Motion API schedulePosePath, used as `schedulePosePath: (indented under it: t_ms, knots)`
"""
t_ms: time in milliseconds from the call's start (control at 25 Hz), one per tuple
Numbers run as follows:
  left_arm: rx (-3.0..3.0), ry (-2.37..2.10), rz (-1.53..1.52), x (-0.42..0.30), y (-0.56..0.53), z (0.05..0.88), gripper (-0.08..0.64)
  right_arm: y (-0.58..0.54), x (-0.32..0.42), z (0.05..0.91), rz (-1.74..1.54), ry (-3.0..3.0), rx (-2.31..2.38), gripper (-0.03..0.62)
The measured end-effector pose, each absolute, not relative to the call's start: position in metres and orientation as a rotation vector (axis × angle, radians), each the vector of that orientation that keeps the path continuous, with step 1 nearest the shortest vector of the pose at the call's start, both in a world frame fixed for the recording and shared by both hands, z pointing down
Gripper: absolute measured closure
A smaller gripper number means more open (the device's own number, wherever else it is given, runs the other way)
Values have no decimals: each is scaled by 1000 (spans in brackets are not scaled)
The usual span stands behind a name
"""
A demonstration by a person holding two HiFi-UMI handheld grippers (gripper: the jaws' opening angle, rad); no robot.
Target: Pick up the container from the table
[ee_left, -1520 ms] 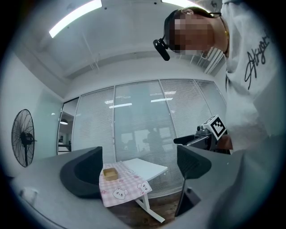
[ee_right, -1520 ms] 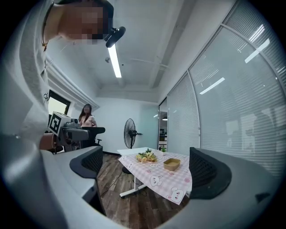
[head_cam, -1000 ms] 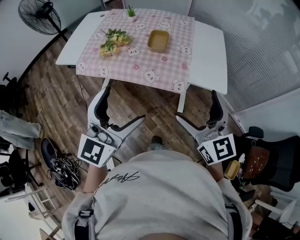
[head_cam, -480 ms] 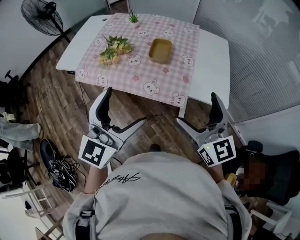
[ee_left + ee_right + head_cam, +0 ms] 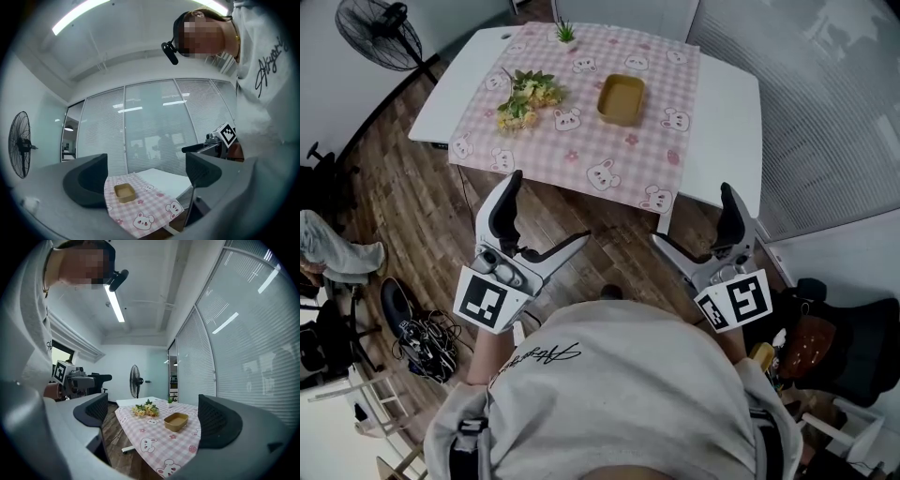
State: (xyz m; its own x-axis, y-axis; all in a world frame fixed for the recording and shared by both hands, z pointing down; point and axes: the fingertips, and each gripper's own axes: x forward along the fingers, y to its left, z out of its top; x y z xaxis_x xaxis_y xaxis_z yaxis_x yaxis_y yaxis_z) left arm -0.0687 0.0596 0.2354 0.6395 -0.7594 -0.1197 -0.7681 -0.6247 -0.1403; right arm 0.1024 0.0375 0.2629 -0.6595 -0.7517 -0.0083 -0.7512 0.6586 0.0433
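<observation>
Table: container; left gripper, right gripper fingers apart; right gripper view: flowers.

- I see the container: a small tan rectangular tray with rounded corners; open-topped; upright
- it sits flat on the pink checked tablecloth, toward the far side, at my 12 o'clock in the head view
</observation>
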Motion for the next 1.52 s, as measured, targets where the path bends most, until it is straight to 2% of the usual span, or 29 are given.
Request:
schedulePosePath:
  t_ms: [1080, 1520]
  knots:
    - [-2631, 1395, 11, -78, 51, 253, 60, 14, 90, 279, -29, -2925, 1104, 6]
    - [-2644, 1295, 46, -69, 6, 251, 60, -18, 99, 285, -34, -2871, 1196, 6]
